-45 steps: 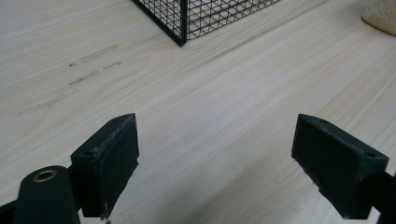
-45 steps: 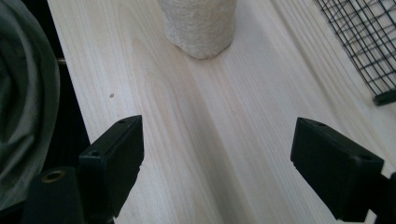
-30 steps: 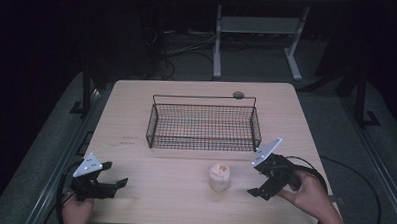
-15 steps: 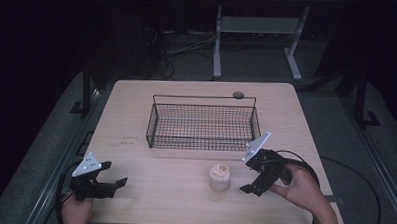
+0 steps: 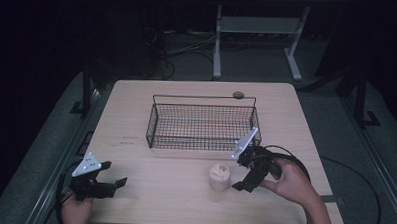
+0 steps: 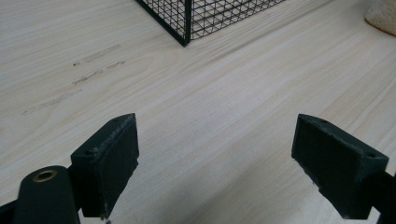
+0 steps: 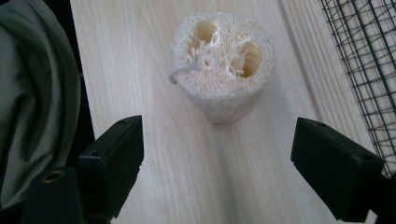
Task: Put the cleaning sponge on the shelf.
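A pale, porous loofah piece (image 5: 219,177) stands upright on the wooden table (image 5: 148,195), in front of a black wire basket (image 5: 203,123). My right gripper (image 5: 238,174) is open just right of the loofah, its jaws pointing at it without touching. In the right gripper view the loofah (image 7: 222,65) stands a short way beyond the open gripper (image 7: 217,163). My left gripper (image 5: 115,173) rests open at the table's front left. In the left gripper view the gripper (image 6: 215,158) has only bare wood between its jaws, with the basket's corner (image 6: 187,18) ahead.
A small round grey object (image 5: 238,95) lies by the basket's far right corner. The basket's mesh (image 7: 369,56) stands close to the right of my right gripper. The table's front edge and grey floor (image 7: 32,93) lie on its other side. The loofah's edge (image 6: 383,16) shows at top right.
My right gripper has moved left and slightly forward, closing in on the loofah while staying open. The left gripper and the loofah have not moved.
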Available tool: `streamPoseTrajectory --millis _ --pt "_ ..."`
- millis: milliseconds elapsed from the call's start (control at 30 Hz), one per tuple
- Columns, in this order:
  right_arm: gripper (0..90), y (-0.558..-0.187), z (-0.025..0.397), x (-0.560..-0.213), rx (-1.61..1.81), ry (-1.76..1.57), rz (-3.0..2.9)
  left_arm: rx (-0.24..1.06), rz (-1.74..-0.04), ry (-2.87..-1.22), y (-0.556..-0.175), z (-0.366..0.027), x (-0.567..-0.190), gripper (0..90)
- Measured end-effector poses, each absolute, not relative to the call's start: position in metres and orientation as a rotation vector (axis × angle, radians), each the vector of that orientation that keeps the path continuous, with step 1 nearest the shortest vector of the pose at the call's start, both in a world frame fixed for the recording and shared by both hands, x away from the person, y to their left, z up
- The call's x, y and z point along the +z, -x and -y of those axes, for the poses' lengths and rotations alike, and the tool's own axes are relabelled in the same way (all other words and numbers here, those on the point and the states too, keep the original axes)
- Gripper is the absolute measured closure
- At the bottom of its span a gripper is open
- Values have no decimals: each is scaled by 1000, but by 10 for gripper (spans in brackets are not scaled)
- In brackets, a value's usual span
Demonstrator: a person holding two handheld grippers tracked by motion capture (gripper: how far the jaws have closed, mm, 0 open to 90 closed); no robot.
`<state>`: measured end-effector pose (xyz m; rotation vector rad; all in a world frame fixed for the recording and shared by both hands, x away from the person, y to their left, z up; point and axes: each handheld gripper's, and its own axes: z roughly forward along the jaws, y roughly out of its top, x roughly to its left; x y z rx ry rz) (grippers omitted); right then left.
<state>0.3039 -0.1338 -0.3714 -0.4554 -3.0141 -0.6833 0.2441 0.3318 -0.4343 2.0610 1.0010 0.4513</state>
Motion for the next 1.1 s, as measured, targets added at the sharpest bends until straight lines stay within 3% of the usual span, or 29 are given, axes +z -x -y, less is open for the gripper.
streamPoseTrajectory --millis 1100 --pt "167 -322 92 -376 -588 380 3005 448 -998 -2054 -243 -331 -434 137"
